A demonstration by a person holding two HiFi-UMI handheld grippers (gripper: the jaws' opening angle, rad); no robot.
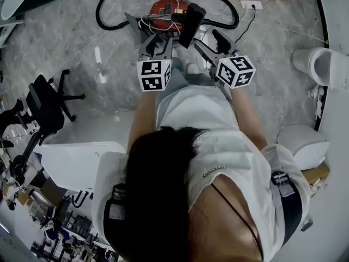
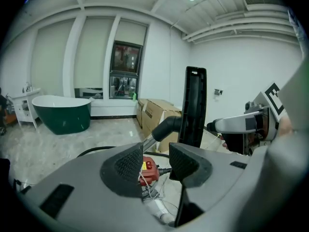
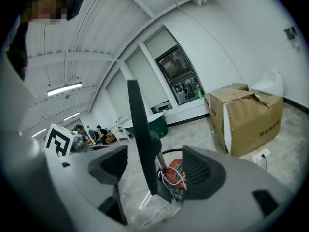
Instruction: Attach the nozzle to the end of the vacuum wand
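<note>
The black flat nozzle stands upright in the air between my two grippers. In the left gripper view the nozzle sits on the black elbow of the vacuum wand, whose silver tube runs down behind my jaws. My left gripper is open with nothing between its pads; the wand lies beyond them. My right gripper has the nozzle edge-on between its jaws and holds it. The right gripper reaches the nozzle's side edge.
The red vacuum body lies on the floor below, with its black hose looped around it. Cardboard boxes stand ahead, a green bathtub at left. An office chair and a toilet flank me.
</note>
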